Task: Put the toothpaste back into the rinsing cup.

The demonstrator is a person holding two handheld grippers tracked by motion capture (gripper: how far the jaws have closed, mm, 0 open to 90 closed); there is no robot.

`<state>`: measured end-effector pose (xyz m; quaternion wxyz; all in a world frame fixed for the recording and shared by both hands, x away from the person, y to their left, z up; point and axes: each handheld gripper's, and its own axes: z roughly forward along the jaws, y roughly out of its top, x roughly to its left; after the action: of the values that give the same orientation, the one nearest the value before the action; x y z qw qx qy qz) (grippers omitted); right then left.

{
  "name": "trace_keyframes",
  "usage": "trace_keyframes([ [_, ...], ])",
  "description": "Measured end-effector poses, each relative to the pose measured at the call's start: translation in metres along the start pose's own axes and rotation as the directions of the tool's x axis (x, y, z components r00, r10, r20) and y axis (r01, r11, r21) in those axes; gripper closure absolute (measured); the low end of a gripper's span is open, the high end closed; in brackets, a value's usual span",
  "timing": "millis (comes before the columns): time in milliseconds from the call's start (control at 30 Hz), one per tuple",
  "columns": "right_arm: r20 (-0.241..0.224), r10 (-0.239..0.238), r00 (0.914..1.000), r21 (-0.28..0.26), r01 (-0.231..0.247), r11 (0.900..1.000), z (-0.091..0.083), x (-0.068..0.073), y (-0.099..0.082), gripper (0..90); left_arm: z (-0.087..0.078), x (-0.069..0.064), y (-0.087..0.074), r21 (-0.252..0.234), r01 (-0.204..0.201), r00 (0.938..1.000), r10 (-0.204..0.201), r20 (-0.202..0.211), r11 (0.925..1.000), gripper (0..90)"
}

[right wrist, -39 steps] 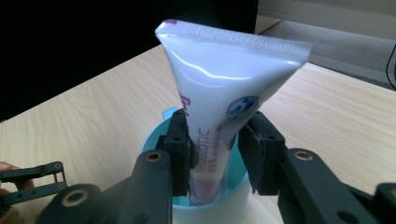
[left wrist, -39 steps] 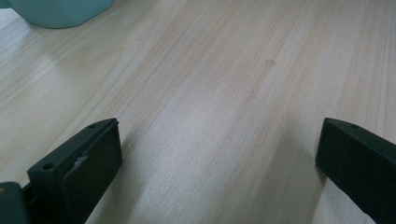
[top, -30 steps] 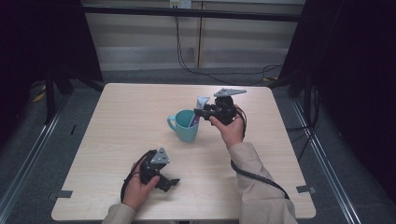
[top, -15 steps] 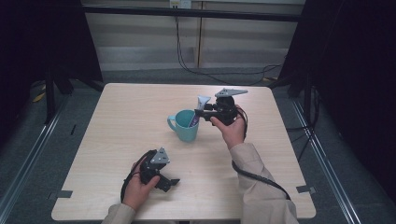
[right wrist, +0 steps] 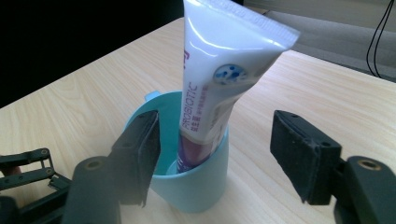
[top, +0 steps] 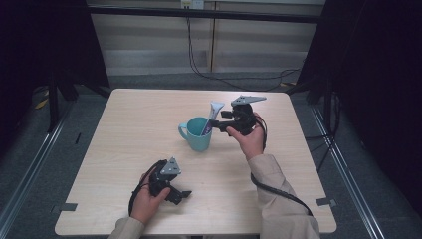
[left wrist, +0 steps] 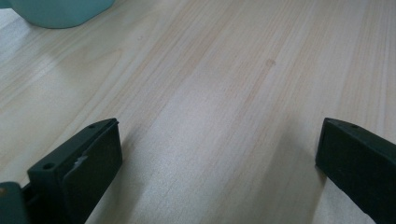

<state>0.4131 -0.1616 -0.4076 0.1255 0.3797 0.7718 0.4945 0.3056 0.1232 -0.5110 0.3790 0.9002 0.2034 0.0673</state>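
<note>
A teal mug [top: 198,137] stands in the middle of the table, its handle toward the left in the high view. A white and purple toothpaste tube [top: 213,113] stands in it, leaning on the rim. My right gripper [top: 215,124] is level with the mug's right side and open. In the right gripper view its jaws flank the tube [right wrist: 224,79] and the mug [right wrist: 196,184] without touching either. My left gripper [top: 183,195] rests open near the front edge, its jaws wide apart over bare wood [left wrist: 217,154]. The mug's base [left wrist: 56,11] shows far off in that view.
The light wooden table [top: 124,129] has bare room to the left, back and right of the mug. Black cables trail from both grippers. Dark curtains and metal floor rails [top: 30,164] flank the table.
</note>
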Motion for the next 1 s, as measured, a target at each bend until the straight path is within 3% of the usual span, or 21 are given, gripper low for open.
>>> trace_keyframes([
  [367, 0.008, -0.011, 0.9999, 0.024, 0.011, 0.9997, -0.013, 0.0, -0.002, 25.1, 0.0, 0.0, 0.0, 0.0, 0.001, 1.0, -0.001, 0.0, 1.0, 0.1],
  [1000, -0.011, -0.021, 0.9997, 0.034, 0.022, 0.9992, -0.04, 0.001, -0.02, 24.3, -0.001, 0.0, 0.0, 0.008, -0.004, 1.0, 0.004, 0.001, 1.0, 0.1],
])
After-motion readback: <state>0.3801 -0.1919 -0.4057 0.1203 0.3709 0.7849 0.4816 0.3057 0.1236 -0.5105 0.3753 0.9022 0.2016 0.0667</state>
